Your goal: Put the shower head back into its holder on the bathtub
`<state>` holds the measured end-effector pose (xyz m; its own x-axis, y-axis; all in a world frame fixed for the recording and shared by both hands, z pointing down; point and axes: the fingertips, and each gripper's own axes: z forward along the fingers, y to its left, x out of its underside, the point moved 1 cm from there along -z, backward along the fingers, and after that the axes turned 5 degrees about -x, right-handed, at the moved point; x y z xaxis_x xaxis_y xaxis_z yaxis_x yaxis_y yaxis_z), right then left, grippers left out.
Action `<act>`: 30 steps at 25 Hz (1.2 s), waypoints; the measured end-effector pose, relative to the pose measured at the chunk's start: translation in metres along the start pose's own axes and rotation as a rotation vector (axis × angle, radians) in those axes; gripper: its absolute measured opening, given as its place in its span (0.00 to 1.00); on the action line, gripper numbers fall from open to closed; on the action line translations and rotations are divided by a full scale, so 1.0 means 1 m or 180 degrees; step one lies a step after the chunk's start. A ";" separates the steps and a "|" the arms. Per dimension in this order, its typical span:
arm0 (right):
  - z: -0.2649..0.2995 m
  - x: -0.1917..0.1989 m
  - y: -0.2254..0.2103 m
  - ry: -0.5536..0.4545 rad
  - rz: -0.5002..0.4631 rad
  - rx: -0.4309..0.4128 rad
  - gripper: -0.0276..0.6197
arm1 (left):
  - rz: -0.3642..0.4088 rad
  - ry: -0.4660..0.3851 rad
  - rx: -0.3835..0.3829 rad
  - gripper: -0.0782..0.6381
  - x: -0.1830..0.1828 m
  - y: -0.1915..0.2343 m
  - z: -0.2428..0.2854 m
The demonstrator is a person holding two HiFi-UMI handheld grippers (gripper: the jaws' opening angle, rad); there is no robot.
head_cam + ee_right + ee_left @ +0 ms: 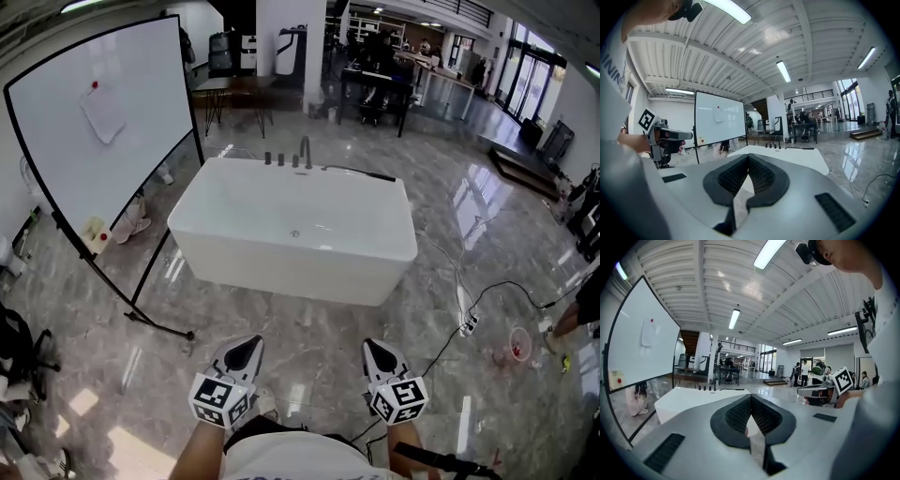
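A white bathtub [295,234] stands on the marble floor ahead of me, with dark tap fittings [291,157] on its far rim. A thin black piece, seemingly the shower head with its hose [361,172], lies along that rim to the right of the taps. My left gripper [246,349] and right gripper [375,352] are held low in front of me, well short of the tub. Both are shut with nothing between the jaws. The left gripper view shows its fingertips [750,397] meeting before the tub [693,401]. In the right gripper view the fingertips [748,157] also meet.
A large whiteboard [103,131] on a black stand leans left of the tub, its foot [164,326] reaching onto the floor near me. A cable and power strip [469,323] lie on the floor at right, near a red object [516,349]. Desks and people fill the background.
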<state>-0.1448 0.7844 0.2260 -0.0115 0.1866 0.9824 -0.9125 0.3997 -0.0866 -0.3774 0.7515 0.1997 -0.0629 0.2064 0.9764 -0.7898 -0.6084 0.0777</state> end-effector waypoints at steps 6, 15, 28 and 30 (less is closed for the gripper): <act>0.070 -0.018 -0.012 0.0000 -0.0018 0.0108 0.06 | -0.0050 0.0052 0.0080 0.13 -0.012 0.061 0.048; 0.185 -0.056 -0.003 -0.0159 -0.0165 0.0246 0.06 | 0.0039 0.0060 0.0317 0.13 -0.032 0.164 0.109; 0.291 -0.059 -0.016 0.0081 -0.0137 0.0153 0.06 | -0.0238 0.0166 0.0325 0.13 -0.024 0.247 0.166; 0.309 -0.061 -0.023 0.0076 -0.0139 0.0088 0.06 | -0.0233 0.0158 0.0280 0.13 -0.027 0.257 0.178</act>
<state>-0.2490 0.4867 0.2187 0.0380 0.1911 0.9808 -0.9230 0.3829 -0.0388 -0.4696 0.4531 0.2288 -0.0388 0.2892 0.9565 -0.7369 -0.6548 0.1681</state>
